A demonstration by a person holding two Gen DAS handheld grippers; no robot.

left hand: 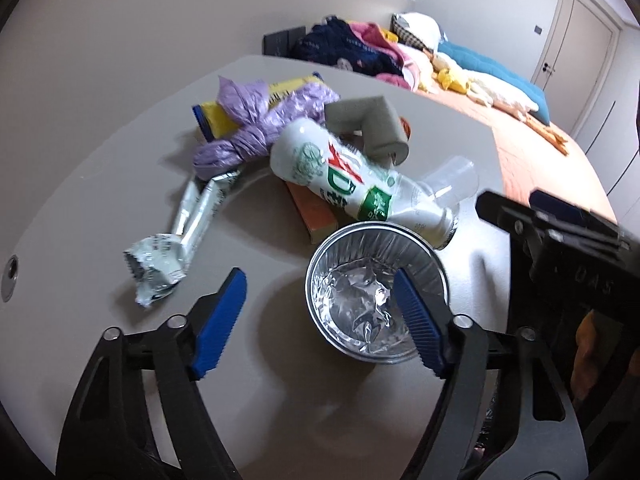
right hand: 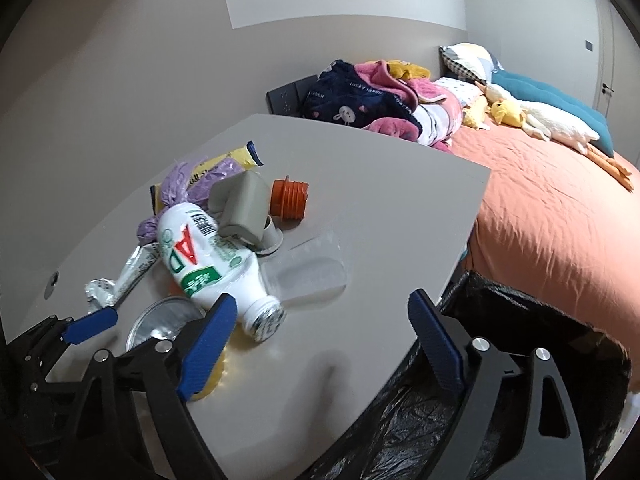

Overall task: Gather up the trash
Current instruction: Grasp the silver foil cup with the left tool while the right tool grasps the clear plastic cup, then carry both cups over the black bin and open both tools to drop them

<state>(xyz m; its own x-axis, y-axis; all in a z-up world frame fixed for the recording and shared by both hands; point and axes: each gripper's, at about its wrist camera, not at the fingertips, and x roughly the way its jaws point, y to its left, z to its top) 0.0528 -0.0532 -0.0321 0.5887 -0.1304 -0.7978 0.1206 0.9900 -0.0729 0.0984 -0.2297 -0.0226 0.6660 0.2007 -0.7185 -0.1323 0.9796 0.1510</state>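
Trash lies heaped on a grey tabletop (right hand: 360, 184), and both pairs of jaws stand released with nothing pressed between the pads. The left gripper (left hand: 320, 316) hangs over a foil bowl (left hand: 360, 256); its right pad sits inside the bowl's rim while the left pad is over bare tabletop, so the near wall of the bowl falls between the jaws, untouched as far as can be seen. The right gripper (right hand: 320, 344) spans empty surface, its left pad just beside the neck of a white bottle (right hand: 208, 256) that lies on its side. Behind the bottle sit a grey foam corner piece (right hand: 244, 208), an orange plug (right hand: 290, 200), a clear plastic cup (right hand: 308, 272), a purple bag (left hand: 256, 128), a yellow packet (left hand: 216, 114) and a torn silver wrapper (left hand: 176, 248). The tabletop's right edge runs beside a bed (right hand: 560, 240) with an orange cover, piled bedding and plush toys. A black-lined bin (right hand: 520, 340) stands below that edge, near the right jaws. The near right part of the tabletop is open.
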